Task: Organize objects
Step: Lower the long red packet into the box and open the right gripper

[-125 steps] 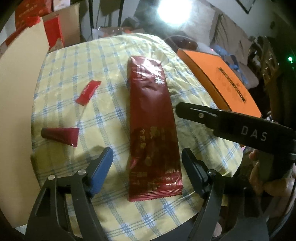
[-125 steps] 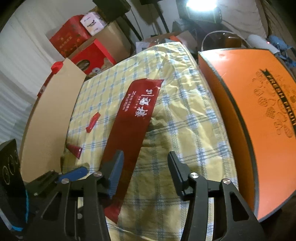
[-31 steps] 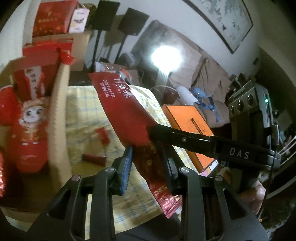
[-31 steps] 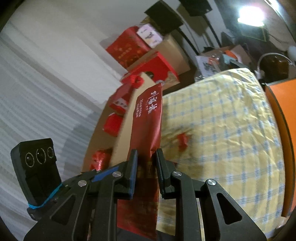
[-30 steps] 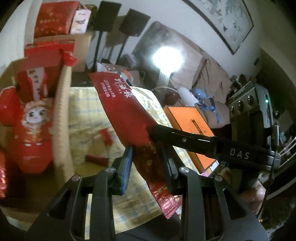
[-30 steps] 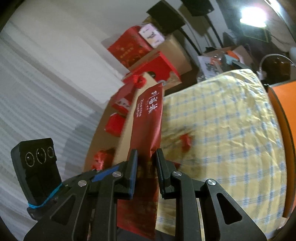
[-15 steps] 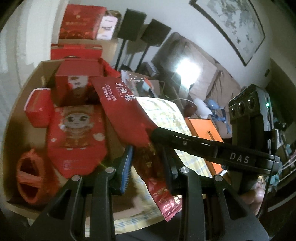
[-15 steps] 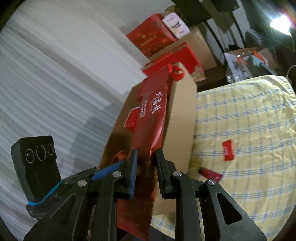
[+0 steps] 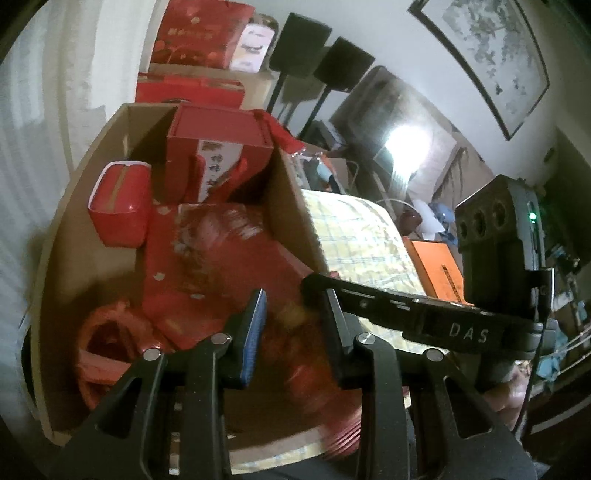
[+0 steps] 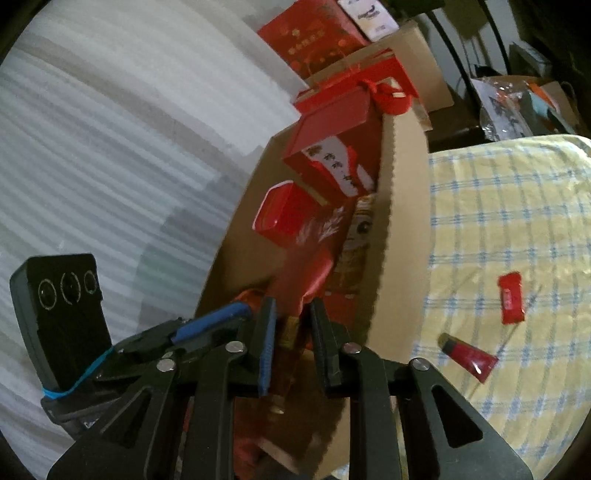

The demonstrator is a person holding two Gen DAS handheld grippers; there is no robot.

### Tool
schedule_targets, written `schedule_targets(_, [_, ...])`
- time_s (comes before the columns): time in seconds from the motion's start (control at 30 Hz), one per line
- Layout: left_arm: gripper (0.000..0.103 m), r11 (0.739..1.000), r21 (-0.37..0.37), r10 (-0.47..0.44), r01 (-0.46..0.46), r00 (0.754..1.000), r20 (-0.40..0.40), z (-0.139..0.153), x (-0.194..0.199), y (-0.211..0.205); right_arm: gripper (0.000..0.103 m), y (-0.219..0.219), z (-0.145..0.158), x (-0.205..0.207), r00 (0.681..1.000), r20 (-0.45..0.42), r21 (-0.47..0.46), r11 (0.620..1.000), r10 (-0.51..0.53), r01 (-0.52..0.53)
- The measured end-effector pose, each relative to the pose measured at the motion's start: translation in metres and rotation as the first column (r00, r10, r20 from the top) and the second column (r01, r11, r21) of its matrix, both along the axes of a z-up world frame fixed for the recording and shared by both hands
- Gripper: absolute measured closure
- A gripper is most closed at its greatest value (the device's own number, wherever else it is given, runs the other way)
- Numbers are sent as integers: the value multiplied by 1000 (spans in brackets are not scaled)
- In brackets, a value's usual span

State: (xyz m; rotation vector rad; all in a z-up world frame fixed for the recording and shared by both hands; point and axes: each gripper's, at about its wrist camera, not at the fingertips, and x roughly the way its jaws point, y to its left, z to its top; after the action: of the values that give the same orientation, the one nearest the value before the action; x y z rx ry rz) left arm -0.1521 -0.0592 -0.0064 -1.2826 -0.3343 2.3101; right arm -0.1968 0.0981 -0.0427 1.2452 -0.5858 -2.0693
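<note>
The long dark red packet is held over the open cardboard box, blurred by motion. My left gripper stands around its lower part with the jaws a little apart. My right gripper is shut on the same packet, which slopes down into the box. The box holds a red gift box, a small red tin and a red bag with a cartoon face. A small red sachet and a red tube lie on the checked cloth.
An orange box lies at the cloth's far side. Red cartons and a cardboard carton stand behind the box. A red mesh bag lies in the box's near corner. A pale curtain hangs to the left.
Both grippers have carried the packet further left and down over the box. The packet has tipped down into the box, and the left gripper's jaws have widened around it.
</note>
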Motion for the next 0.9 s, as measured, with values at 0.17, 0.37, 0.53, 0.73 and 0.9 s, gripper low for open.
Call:
schedule_targets(0.17, [79, 999, -29, 44, -43, 999, 19, -10, -13, -13, 91, -15, -6, -8, 1000, -6, 61, 998, 2, -1])
schedule_targets(0.37, [64, 998, -10, 69, -68, 997, 37, -16, -12, -26, 91, -4, -3, -5, 1000, -24, 73, 997, -8, 9])
schedule_targets(0.53, [61, 998, -52, 25, -23, 999, 36, -13, 4, -19, 87, 8, 9, 6, 998, -66, 106, 994, -8, 15])
schedule_targets(0.73, [43, 997, -58, 46, -45, 999, 12, -9, 15, -16, 63, 26, 22, 16, 993, -111, 154, 987, -37, 54])
schedule_targets(0.9, [24, 997, -42, 64, -64, 998, -2, -5, 18, -11, 49, 45, 28, 23, 989, -134, 192, 977, -64, 89])
